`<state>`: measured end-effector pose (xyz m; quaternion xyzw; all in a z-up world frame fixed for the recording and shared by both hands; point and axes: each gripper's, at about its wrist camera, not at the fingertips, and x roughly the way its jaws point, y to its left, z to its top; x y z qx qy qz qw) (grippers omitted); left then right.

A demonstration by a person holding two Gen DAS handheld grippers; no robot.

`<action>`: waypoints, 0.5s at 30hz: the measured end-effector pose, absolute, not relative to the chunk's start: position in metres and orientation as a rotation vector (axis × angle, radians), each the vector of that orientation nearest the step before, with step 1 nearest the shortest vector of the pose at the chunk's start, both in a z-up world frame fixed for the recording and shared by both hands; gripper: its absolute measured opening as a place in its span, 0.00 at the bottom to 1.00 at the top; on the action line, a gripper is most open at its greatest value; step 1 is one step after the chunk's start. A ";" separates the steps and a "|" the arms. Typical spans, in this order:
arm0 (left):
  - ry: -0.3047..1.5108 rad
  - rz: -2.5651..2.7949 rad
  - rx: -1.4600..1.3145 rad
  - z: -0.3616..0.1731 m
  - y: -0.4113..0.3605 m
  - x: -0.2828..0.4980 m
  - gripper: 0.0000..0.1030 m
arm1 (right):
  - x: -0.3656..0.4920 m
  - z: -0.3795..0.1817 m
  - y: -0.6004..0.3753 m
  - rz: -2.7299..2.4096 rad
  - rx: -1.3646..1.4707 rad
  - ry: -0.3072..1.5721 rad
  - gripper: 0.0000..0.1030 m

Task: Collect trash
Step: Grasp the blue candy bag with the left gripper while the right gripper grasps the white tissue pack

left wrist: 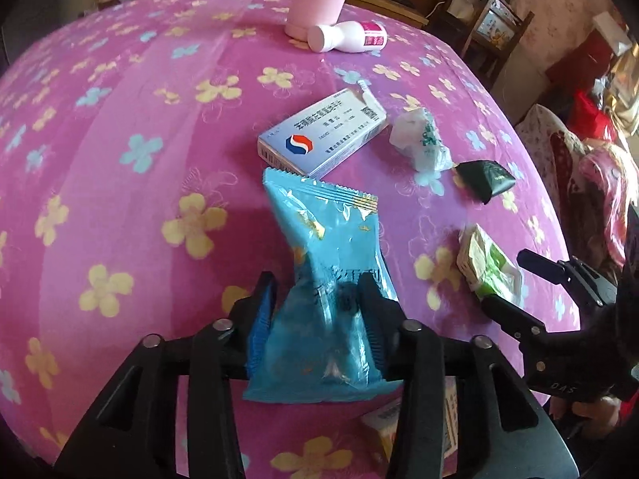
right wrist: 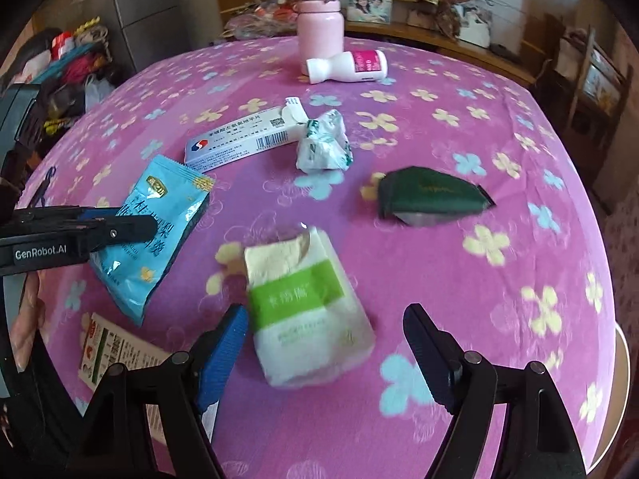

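Pink flowered cloth (left wrist: 120, 127) carries the trash. Left gripper (left wrist: 319, 303) pinches a blue wrapper (left wrist: 331, 247). Right gripper (right wrist: 323, 343) stands apart around a tissue pack (right wrist: 303, 307), its tissues showing at the torn far end.

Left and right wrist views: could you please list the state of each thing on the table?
Blue plastic snack packet: pinched in left gripper.
White-and-green tissue pack: torn open, flat, inside open right gripper.
Blue-and-white cardboard medicine box: flat, end flap open.
White plastic bottle: on its side, capped.
Pink flask: upright, closed.
Dark green wrapper: flat, silver lining showing.
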<state>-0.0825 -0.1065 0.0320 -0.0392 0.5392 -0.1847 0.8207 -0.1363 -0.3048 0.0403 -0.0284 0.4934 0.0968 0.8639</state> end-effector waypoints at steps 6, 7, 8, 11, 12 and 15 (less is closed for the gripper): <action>1.090 -0.383 0.017 0.031 -0.120 -0.091 0.35 | -0.135 0.035 -0.315 0.193 0.025 1.023 0.45; 1.084 -0.382 0.037 0.031 -0.122 -0.092 0.30 | -0.138 0.036 -0.318 0.191 0.035 1.020 0.43; 1.076 -0.392 0.033 0.033 -0.121 -0.094 0.27 | -0.141 0.038 -0.320 0.186 0.044 1.014 0.41; 1.047 -0.392 -0.004 0.046 -0.115 -0.094 0.24 | -0.152 0.049 -0.331 0.170 0.082 0.983 0.40; 1.032 -0.389 -0.015 0.052 -0.114 -0.093 0.24 | -0.156 0.054 -0.335 0.166 0.098 0.972 0.40; 0.998 -0.397 -0.050 0.070 -0.112 -0.091 0.23 | -0.169 0.070 -0.346 0.136 0.117 0.938 0.40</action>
